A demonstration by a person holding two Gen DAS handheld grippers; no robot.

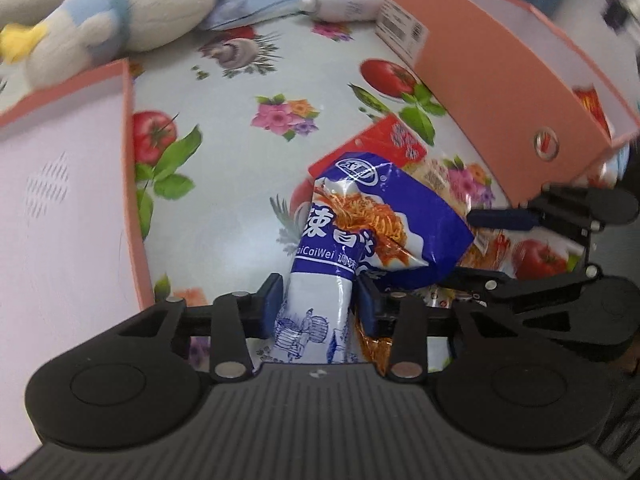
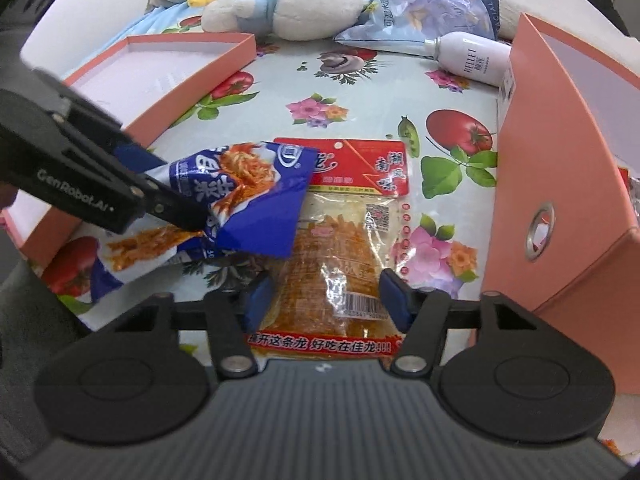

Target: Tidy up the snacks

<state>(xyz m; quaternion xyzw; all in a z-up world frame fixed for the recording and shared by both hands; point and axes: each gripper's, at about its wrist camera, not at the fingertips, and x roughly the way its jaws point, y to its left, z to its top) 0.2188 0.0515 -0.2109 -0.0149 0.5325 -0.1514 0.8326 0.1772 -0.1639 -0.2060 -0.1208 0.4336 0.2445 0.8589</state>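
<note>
A blue and white noodle-snack packet (image 1: pixel 360 220) is crumpled at its waist between the pads of my left gripper (image 1: pixel 320 304), which is shut on it. In the right wrist view that packet (image 2: pixel 256 196) hangs from the left gripper (image 2: pixel 176 208) just over the table. Under it lies a clear packet of orange strips with a red header (image 2: pixel 340 240). My right gripper (image 2: pixel 326 296) straddles its lower half. Both pads press its edges, and the packet is narrower there than at its bottom band.
A tall pink box (image 2: pixel 560 160) with a metal ring hole stands at the right. Its shallow pink lid (image 2: pixel 160 64) lies at the left. A plush toy (image 2: pixel 280 4), a tissue pack (image 2: pixel 432 12) and a white bottle (image 2: pixel 472 56) lie along the back of the flowered tablecloth (image 2: pixel 360 92).
</note>
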